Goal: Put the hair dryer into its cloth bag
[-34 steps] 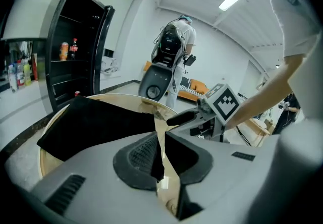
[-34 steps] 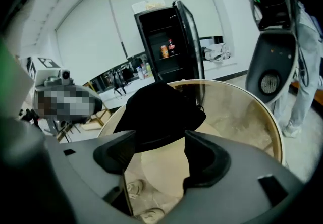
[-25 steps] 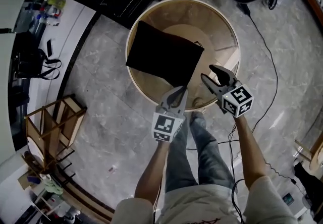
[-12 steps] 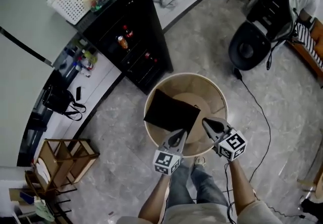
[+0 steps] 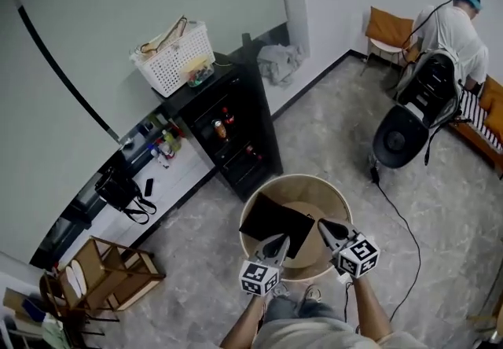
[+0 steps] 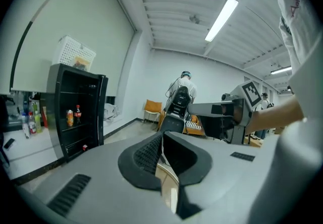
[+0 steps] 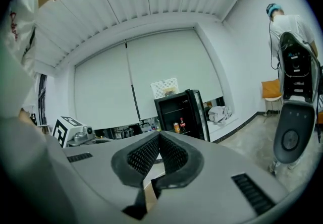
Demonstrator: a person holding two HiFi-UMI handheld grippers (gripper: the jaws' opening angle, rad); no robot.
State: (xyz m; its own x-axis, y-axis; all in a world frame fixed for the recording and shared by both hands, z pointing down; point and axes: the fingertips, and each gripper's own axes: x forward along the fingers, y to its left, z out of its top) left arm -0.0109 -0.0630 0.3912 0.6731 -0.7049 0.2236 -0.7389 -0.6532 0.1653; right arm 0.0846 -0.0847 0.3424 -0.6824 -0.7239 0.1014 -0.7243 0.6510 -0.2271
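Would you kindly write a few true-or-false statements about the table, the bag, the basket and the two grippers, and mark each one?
1. The black cloth bag lies on the round table. True.
2. The left gripper is clamped on the bag. False: its jaws are together on nothing, and it is held at the table's near edge.
3. The right gripper is shut and empty. True.
4. The white basket stands on the floor. False: it sits on top of the black cabinet.
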